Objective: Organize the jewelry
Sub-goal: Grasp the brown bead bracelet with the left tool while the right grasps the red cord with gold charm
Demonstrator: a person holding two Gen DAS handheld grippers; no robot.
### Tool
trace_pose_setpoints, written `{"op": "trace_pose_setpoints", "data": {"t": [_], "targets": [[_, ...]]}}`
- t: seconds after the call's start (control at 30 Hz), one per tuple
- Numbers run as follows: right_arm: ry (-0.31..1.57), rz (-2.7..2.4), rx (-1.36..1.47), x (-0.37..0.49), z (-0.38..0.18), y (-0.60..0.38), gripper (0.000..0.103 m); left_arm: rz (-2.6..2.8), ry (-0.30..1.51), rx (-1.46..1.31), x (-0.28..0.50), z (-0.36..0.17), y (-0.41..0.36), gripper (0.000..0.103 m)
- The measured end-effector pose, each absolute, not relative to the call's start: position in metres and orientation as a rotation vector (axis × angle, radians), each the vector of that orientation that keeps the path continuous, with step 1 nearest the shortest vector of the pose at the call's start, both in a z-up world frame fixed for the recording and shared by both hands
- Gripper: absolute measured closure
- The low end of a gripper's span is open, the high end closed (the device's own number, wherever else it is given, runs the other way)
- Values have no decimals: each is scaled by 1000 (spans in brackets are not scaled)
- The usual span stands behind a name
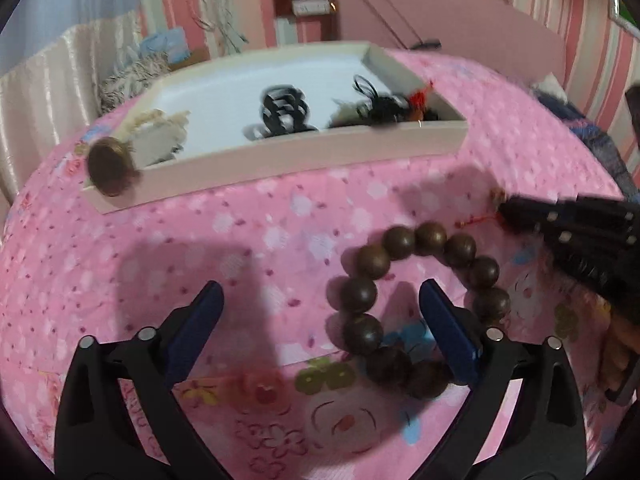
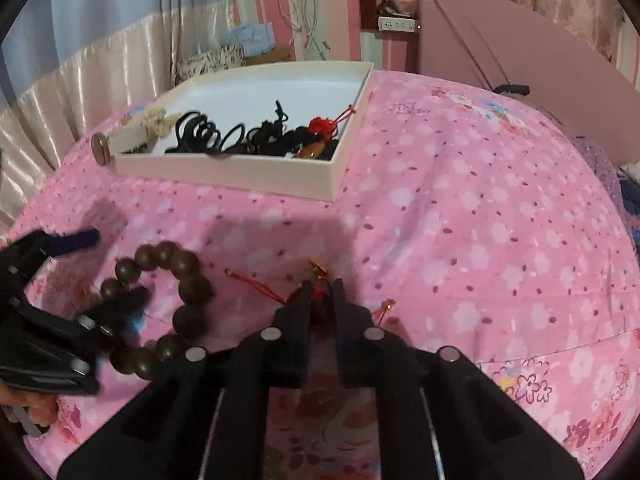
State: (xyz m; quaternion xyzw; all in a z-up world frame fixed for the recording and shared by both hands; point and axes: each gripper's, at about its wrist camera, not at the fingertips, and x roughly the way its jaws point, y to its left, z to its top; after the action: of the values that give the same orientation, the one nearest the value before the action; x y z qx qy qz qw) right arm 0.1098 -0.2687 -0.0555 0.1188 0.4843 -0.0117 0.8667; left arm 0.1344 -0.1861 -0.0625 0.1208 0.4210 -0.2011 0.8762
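The bracelet (image 1: 420, 308) lies on the bed, box (image 1: 280, 160) at 12 o'clock; hard beads, likely slippery. Left gripper (image 1: 320, 316) gapes wide over one side; right gripper (image 2: 320, 296) pinches the red-corded charm (image 2: 318, 270).

Left gripper (image 1: 320, 312): jaws stood wide, one finger inside the bead bracelet (image 1: 416, 304).
Tray (image 1: 280, 160): held black hair ties (image 1: 280, 114).
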Motion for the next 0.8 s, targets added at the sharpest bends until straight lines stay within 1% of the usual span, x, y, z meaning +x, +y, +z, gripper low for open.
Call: {"op": "trace_pose_setpoints", "data": {"t": [0.03, 0.1, 0.13, 0.2, 0.23, 0.27, 0.47, 0.8], "targets": [[998, -19, 281, 108, -55, -273, 96, -425, 883, 259, 135, -64, -188, 8], [963, -28, 338, 102, -54, -283, 96, -439, 900, 267, 137, -68, -190, 19], [936, -40, 366, 97, -52, -288, 96, -437, 889, 260, 136, -67, -189, 27], [905, -67, 371, 93, -48, -290, 95, -439, 856, 260, 133, -66, -187, 58], [898, -107, 340, 91, -45, -286, 95, -446, 842, 260, 131, -66, -188, 67], [893, -118, 313, 93, -42, -283, 95, -444, 825, 266, 128, -65, -188, 82], [829, -171, 210, 88, -28, -270, 95, -430, 807, 225, 125, -59, -178, 83], [770, -211, 245, 77, -21, -279, 95, -384, 701, 267, 102, -45, -176, 86]]}}
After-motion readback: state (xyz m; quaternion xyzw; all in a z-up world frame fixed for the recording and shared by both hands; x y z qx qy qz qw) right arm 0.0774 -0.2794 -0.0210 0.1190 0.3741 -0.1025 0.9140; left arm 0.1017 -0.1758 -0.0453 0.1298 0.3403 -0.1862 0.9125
